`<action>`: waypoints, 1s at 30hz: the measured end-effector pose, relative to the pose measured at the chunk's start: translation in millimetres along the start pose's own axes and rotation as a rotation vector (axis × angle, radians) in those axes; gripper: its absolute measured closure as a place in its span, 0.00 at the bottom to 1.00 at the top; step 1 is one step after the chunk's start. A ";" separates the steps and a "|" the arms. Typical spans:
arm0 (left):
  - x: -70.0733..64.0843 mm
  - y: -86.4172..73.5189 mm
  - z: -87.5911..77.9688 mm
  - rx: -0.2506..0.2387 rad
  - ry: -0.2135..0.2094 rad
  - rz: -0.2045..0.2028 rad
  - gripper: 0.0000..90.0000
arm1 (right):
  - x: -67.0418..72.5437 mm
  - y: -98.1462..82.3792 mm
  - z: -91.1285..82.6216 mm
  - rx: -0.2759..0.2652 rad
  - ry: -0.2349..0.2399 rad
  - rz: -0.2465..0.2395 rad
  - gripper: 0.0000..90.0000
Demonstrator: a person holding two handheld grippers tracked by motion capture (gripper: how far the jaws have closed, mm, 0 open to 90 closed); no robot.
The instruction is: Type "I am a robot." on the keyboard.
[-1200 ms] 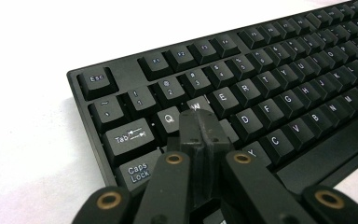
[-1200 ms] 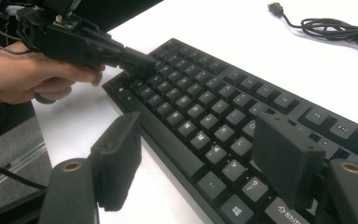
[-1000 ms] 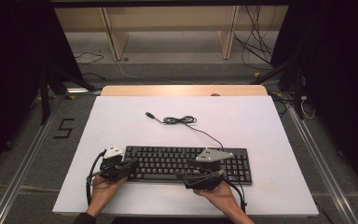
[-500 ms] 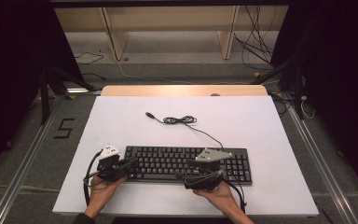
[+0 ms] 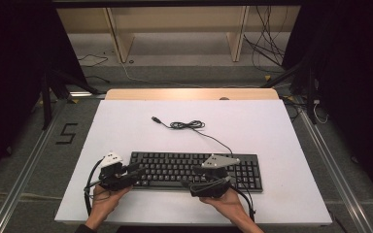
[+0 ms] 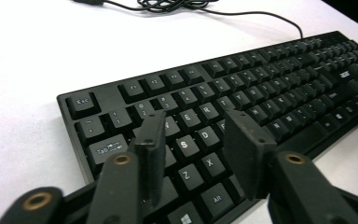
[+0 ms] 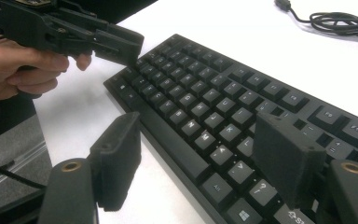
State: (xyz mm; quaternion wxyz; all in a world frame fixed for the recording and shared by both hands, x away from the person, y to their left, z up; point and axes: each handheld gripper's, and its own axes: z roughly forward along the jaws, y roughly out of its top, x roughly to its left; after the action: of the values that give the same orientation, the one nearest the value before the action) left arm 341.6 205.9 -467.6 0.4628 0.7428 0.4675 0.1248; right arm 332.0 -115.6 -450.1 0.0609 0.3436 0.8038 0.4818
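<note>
Tongs: two, both open, over one keyboard [image 5: 194,169].

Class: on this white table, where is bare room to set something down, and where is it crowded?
Free: the table left of the cable, the right side beyond the keyboard, and the far strip behind the cable. Crowded: the near edge, where both grippers work.
</note>
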 end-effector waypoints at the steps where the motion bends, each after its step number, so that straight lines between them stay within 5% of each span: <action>1: -0.7 -0.3 -0.8 -0.005 -0.005 -0.002 0.63 | 0.2 0.1 0.8 0.001 0.000 -0.003 0.37; 13: -6.4 -1.2 -13.1 -0.075 -0.032 -0.004 0.40 | 5.9 0.8 13.6 0.034 0.026 -0.019 0.40; 30: -10.3 -4.5 -24.1 -0.116 -0.034 -0.006 0.34 | 11.8 -1.4 33.9 0.124 0.031 -0.047 0.86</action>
State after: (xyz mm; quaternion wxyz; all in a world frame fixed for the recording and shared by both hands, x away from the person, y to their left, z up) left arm 318.6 212.0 -455.6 0.5133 0.7153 0.4537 0.1376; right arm 336.9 -83.9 -466.3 0.0380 0.3203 0.8408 0.4347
